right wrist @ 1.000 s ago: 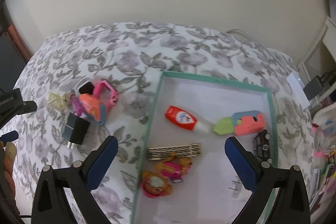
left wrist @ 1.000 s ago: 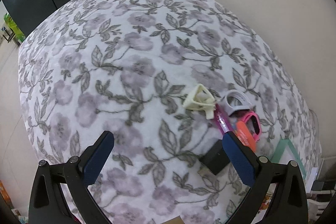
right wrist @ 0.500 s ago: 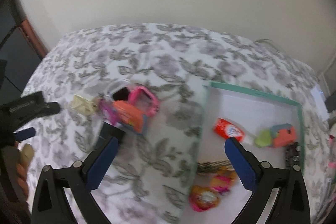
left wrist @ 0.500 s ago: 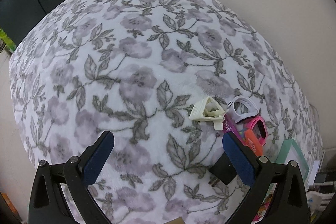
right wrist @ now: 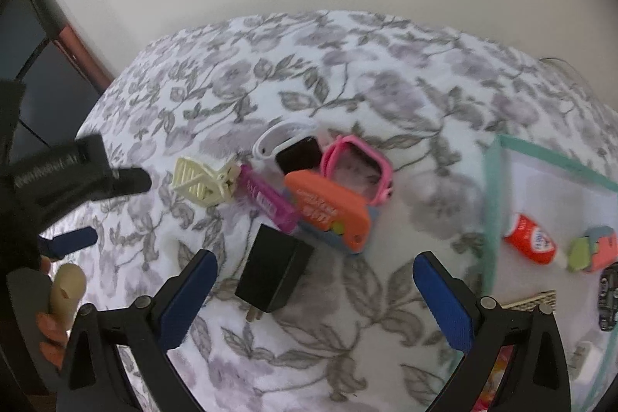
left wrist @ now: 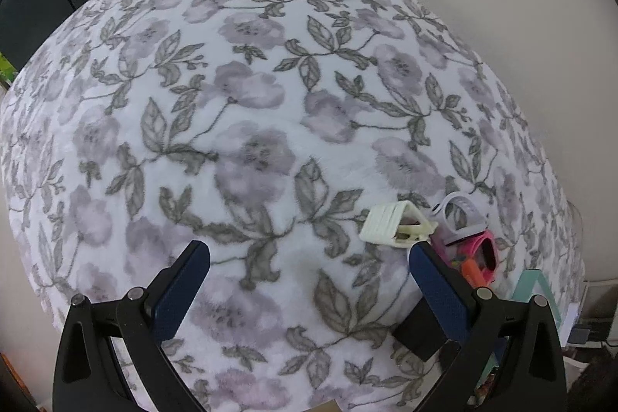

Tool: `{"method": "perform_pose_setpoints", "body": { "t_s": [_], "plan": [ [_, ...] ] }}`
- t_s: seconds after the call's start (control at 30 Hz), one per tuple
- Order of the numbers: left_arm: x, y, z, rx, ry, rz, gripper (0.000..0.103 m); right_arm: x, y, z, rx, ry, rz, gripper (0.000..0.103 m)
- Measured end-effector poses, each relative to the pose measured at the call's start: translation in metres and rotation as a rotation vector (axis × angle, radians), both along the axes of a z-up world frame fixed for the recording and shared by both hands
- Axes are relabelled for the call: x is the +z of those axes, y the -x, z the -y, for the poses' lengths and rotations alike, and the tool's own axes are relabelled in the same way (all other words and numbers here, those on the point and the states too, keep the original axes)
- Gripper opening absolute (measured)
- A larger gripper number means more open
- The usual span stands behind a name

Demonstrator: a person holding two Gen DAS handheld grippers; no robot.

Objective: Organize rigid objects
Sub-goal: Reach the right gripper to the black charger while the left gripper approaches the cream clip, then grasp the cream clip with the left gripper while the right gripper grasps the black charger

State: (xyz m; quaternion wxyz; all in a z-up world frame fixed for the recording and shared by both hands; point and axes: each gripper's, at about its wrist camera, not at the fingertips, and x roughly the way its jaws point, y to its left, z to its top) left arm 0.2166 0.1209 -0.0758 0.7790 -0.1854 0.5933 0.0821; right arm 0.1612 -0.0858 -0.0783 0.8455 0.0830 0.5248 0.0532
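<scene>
The right hand-held gripper [right wrist: 314, 292] has swung left, away from the teal-rimmed tray [right wrist: 490, 219], and now hangs wide and empty over the black charger [right wrist: 274, 267] on the floral tabletop [right wrist: 347, 83]. That lines it up, probably, as the next pick. The left hand-held gripper [left wrist: 309, 280], also wide and empty, waits beside the cream clip [left wrist: 390, 222], clear of the pile.

Floral bedspread [right wrist: 347, 72] carries black charger [right wrist: 272, 269], clip [right wrist: 201, 180], tray [right wrist: 492, 203].

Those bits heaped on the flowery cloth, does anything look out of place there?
Yes. The black plug adapter, cream clip, orange cutter and pink watch frame lie jumbled on the cloth, outside the green-rimmed tray.
</scene>
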Motion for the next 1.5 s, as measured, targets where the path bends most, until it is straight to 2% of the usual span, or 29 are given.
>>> {"method": "perform_pose_setpoints", "body": {
  "t_s": [0.2, 0.37, 0.47, 0.63, 0.8, 0.93, 1.07, 1.17, 1.2, 1.23, 1.3, 1.37, 1.43, 1.5],
  "plan": [
    [0.000, -0.007, 0.007, -0.031, 0.024, 0.036, 0.103, -0.013, -0.003, -0.013, 0.030, -0.006, -0.018, 0.099],
    [-0.001, -0.013, 0.020, -0.076, 0.010, 0.056, 0.103, -0.022, -0.005, -0.018, 0.035, -0.004, -0.034, 0.087],
    [-0.004, -0.015, 0.026, -0.107, 0.034, 0.057, 0.103, -0.025, -0.005, -0.020, 0.039, -0.001, -0.039, 0.077],
    [-0.008, -0.016, 0.029, -0.127, 0.026, 0.051, 0.103, -0.026, -0.005, -0.021, 0.044, -0.018, -0.044, 0.048],
    [-0.014, -0.016, 0.039, -0.155, 0.030, 0.056, 0.103, -0.024, -0.003, -0.020, 0.050, -0.014, -0.050, 0.032],
    [-0.025, -0.018, 0.051, -0.176, 0.060, 0.050, 0.102, -0.024, -0.004, -0.015, 0.049, -0.014, -0.060, 0.032],
    [-0.031, -0.017, 0.059, -0.184, 0.022, 0.053, 0.100, -0.024, -0.005, -0.009, 0.040, -0.019, -0.070, 0.032],
    [-0.035, -0.017, 0.059, -0.175, 0.027, 0.063, 0.100, -0.026, -0.006, -0.006, 0.037, -0.022, -0.076, 0.032],
    [-0.035, -0.017, 0.059, -0.172, 0.030, 0.069, 0.096, -0.026, -0.007, -0.005, 0.035, -0.023, -0.078, 0.032],
    [-0.036, -0.017, 0.059, -0.169, 0.025, 0.074, 0.086, -0.025, -0.006, -0.005, 0.035, -0.025, -0.079, 0.032],
    [-0.039, -0.018, 0.062, -0.164, -0.005, 0.068, 0.076, -0.026, -0.007, -0.003, 0.036, -0.025, -0.081, 0.032],
    [-0.043, -0.018, 0.062, -0.159, -0.010, 0.065, 0.073, -0.026, -0.008, -0.002, 0.038, -0.026, -0.083, 0.032],
    [-0.045, -0.018, 0.059, -0.149, 0.033, 0.068, 0.055, -0.027, -0.009, -0.001, 0.037, -0.025, -0.085, 0.032],
    [-0.043, -0.017, 0.059, -0.149, 0.032, 0.081, 0.053, -0.028, -0.009, 0.000, 0.035, -0.025, -0.090, 0.032]
  ]
}}
